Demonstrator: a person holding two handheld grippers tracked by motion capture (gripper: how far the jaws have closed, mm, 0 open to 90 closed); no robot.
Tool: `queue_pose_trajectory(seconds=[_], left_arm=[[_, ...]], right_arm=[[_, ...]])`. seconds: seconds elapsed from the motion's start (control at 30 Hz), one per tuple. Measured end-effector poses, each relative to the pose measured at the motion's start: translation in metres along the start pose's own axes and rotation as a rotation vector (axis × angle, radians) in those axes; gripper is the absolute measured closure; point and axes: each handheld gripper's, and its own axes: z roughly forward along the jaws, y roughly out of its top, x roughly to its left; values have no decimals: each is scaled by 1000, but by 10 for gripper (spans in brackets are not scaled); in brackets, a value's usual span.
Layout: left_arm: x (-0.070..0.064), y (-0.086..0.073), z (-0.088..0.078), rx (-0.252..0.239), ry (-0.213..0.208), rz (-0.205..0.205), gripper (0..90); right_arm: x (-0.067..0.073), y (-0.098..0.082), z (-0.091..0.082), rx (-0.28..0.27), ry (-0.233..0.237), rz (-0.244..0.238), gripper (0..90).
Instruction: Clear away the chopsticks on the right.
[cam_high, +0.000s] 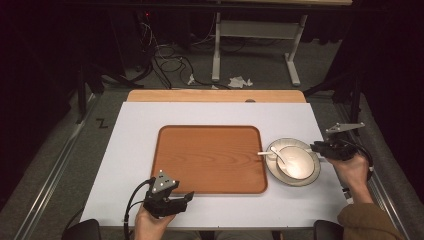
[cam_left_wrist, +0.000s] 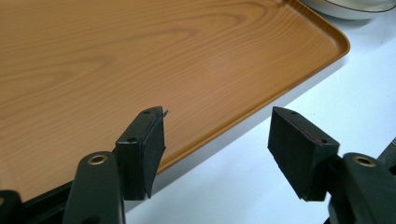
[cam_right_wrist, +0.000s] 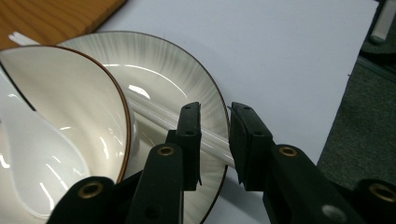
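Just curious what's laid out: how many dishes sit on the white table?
2: a grey-rimmed ceramic plate right of the wooden tray, and a cream brown-rimmed bowl resting on that plate.

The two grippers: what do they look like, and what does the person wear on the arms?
Both grippers, left gripper and right gripper, are black, each topped by a grey three-cornered plate with a black cable trailing behind. The jaws are flat black blocks on arms with brass-coloured rivets. A brown sleeve covers the right forearm; a dark band circles that wrist.
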Motion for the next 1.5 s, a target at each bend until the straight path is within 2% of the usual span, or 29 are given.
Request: queue_pose_trajectory(seconds=[0.3, 0.47, 0.67, 0.8, 1.03, 1.13, 1.23, 1.5], left_arm=[[1, -5, -4, 4, 17, -18, 364], [2, -5, -4, 2, 18, -26, 364], [1, -6, -4, 4, 17, -27, 364], [2, -6, -4, 5, 15, -27, 364], [2, -5, -2, 8, 17, -26, 364], [1, -5, -1, 15, 13, -21, 363], [1, -4, 0, 13, 15, -17, 364], [0, -4, -2, 8, 16, -10, 364]], right_arm=[[-4, 12, 19, 104, 47, -62, 719], [-4, 17, 24, 125, 70, -62, 719], [0, 23, 31, 144, 95, -67, 723], [-2, 25, 32, 156, 110, -68, 747], [-3, 22, 30, 176, 105, -79, 744], [-1, 24, 32, 179, 118, -90, 754], [2, 26, 34, 184, 116, -119, 768], [3, 25, 35, 191, 111, -127, 770]])
